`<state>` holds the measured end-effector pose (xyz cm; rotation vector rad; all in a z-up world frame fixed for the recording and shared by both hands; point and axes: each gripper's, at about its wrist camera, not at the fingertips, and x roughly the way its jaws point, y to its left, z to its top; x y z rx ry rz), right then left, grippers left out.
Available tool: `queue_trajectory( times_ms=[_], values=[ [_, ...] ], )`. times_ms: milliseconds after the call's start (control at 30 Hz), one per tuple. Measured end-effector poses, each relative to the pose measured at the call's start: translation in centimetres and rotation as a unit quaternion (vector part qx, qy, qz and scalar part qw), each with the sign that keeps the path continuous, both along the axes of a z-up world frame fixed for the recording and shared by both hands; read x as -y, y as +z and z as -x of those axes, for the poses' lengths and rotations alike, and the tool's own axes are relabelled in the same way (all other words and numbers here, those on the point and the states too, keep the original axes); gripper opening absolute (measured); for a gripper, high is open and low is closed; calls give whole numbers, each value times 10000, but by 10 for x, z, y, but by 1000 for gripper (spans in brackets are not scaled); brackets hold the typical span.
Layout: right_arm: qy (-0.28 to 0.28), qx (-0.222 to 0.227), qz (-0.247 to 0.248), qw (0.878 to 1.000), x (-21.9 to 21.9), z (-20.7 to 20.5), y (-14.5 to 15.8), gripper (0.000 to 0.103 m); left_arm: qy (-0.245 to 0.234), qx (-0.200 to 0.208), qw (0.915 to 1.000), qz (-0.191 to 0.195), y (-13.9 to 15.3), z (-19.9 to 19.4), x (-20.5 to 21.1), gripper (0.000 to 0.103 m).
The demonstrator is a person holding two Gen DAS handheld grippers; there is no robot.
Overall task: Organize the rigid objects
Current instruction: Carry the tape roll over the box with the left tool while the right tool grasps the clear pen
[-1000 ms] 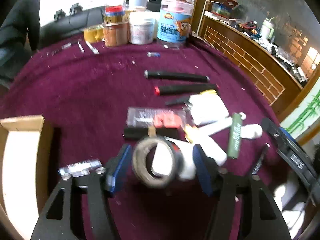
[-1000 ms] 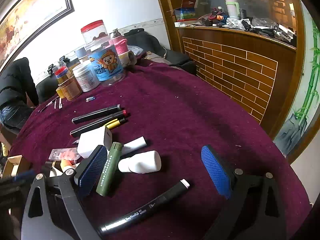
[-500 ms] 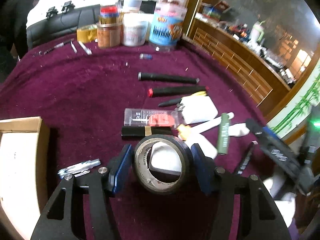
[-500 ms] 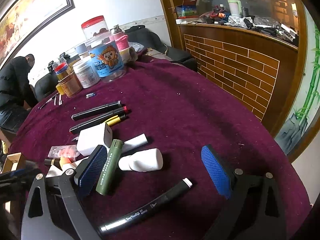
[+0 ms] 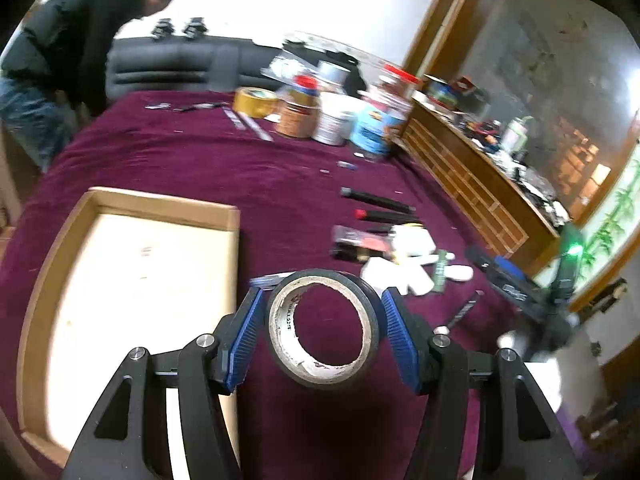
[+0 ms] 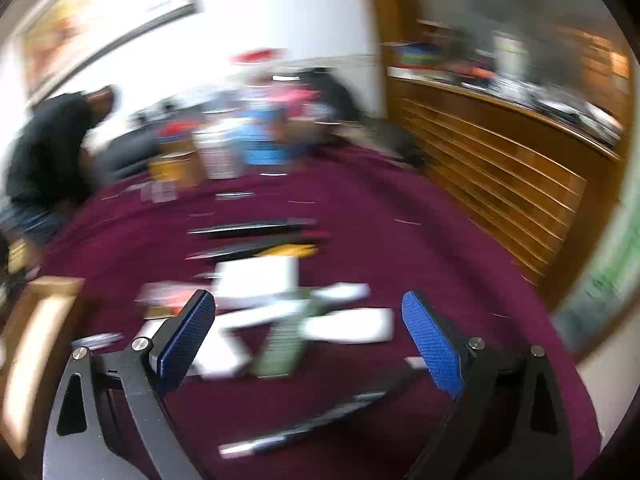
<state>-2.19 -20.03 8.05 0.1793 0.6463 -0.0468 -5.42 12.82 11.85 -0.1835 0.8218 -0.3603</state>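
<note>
Tape carried toward box.
Left tool [image 5: 323,326] pinches black tape roll [image 5: 323,328] above maroon surface [image 5: 200,160], beside shallow cardboard box [image 5: 132,204], I judge its destination; right tool [image 6: 308,340] spread, empty.

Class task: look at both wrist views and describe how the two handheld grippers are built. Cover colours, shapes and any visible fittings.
Both look alike. The left gripper and the right gripper each have two matte black arms with triangular cut-outs, silver round bolt heads at the joints, and slim rectangular blue pads with a fine ribbed texture. No cables, markings or sleeves show.
</note>
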Motion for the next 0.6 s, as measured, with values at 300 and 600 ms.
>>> queue_trajectory(
  times_ms=[300, 600],
  values=[
    [3123, -1060, 884, 9399, -174, -54, -25, 87, 569, -267, 9979, 163, -29, 8, -56, 54],
    [3956, -1522, 1555, 8923, -229, -83, -59, 71, 843, -328, 9958, 117, -43, 13, -89, 54]
  ],
)
